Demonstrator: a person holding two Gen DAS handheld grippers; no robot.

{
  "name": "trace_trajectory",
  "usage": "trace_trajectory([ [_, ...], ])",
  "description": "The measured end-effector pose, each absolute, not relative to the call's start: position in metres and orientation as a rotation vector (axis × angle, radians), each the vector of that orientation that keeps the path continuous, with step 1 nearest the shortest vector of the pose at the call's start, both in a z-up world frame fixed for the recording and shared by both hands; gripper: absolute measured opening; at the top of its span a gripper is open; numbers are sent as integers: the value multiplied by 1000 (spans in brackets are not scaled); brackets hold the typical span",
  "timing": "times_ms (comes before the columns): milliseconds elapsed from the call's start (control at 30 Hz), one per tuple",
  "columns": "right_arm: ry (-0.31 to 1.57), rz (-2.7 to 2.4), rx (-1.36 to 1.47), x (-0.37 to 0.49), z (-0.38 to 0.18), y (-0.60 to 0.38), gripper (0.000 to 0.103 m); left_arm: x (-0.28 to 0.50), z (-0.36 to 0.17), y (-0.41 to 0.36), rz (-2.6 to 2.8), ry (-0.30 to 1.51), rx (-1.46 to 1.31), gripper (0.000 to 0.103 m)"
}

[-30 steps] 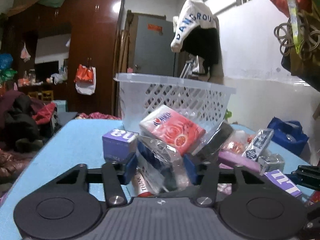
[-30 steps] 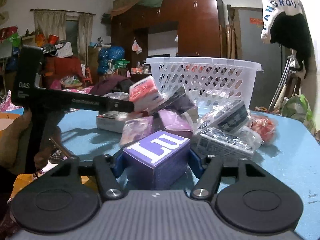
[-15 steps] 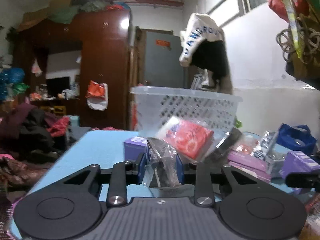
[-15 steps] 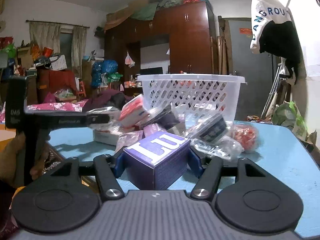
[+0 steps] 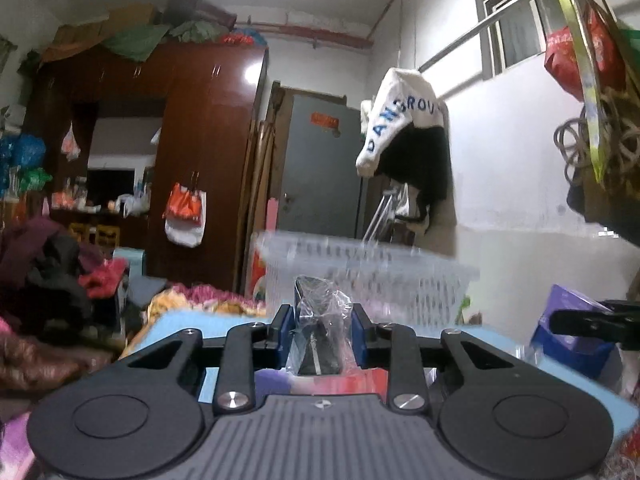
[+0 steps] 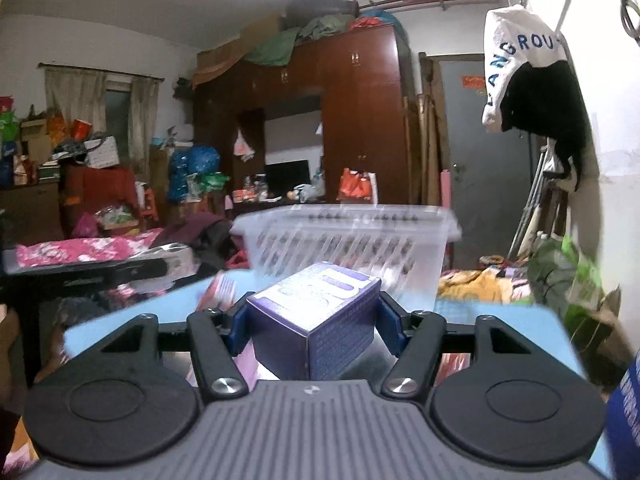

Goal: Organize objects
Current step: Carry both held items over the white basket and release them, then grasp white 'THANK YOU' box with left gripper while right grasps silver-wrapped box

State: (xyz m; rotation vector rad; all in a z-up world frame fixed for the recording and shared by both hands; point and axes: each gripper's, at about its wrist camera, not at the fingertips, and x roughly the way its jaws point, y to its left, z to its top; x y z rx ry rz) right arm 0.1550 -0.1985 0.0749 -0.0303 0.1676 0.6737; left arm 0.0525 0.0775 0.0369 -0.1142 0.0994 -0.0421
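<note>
- The left gripper points nearly level toward the white lattice basket, its blue pads pinched on a dark item wrapped in clear plastic.
- The wrapped item stands upright between the pads, its crinkled film bulging above and below them; what it is cannot be read, as the view is blurred.
- The right gripper also points almost level at the basket, jaws about half spread and pressing the two sides of a purple box with white lettering on top.
- The box sits cornerwise in the grip, one vertical edge turned toward the camera, held clear of the blue table.
- In the left wrist view the purple box and the black fingers of the right gripper show at the right edge, beside the basket.
- In the right wrist view the left gripper's black frame crosses the left side, with a hand at the edge below it.
- Red and pink packets lie on the table under and between the two tools, in front of the basket.
</note>
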Motion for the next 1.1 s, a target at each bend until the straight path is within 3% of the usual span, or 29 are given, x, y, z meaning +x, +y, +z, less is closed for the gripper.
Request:
trace_trajectory([
  [233,180,575,-126,258,151,-142,65,165,120,67,-110,175,-128,34],
  [400,291,561,-124,313,150,-121,66,228,115,61,-70,317,-123,35],
  [433,298,558,-136,316,146,-120,66,235,110,60,-70,335,-119,37],
  [500,313,545,-162,322,139,-116,72,243,101,58,-78,368,-125,50],
  [533,322,548,-164,324,137,-117,78,242,98,58,-77,365,-130,69],
  [567,321,548,-155,322,136,-118,91,236,96,58,-89,346,-131,90],
  [600,305,548,-147,315,136,-122,102,229,99,60,-100,320,-127,94],
  [633,277,556,-141,306,137,-127,103,219,100,61,-95,293,-122,98],
  [800,270,597,-115,254,131,-163,103,152,98,73,-166,194,-179,101],
  [1100,287,573,-27,146,41,-215,103,35,18,88,-65,195,-218,101],
])
